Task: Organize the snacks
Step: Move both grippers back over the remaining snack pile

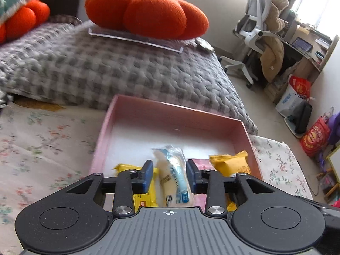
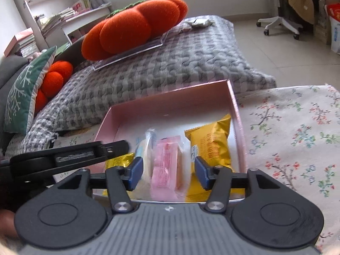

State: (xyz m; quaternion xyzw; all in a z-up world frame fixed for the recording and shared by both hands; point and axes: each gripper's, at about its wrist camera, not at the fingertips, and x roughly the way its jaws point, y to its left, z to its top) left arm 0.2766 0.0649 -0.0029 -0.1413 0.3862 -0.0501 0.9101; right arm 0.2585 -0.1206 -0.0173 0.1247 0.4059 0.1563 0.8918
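Observation:
A pink box [image 1: 136, 106] sits on the flowered bed sheet and holds several snacks; it also shows in the right wrist view [image 2: 170, 97]. My left gripper [image 1: 169, 174] is open over the box's near end, its fingers either side of a white and blue snack packet [image 1: 175, 176] without touching it. A yellow packet [image 1: 230, 164] lies at its right, another yellow one [image 1: 143, 191] at its left. My right gripper [image 2: 167, 174] is open above a pink snack packet [image 2: 167, 165], which lies between the white packet [image 2: 144, 146] and a large yellow packet [image 2: 212, 142].
A grey checked blanket [image 1: 106, 68] lies behind the box with an orange pumpkin cushion [image 1: 148, 10] on a clear tray. A green pillow [image 2: 23, 89] is far left. The flowered sheet [image 2: 293, 131] spreads right of the box. An office chair [image 1: 255, 31] and bags stand on the floor.

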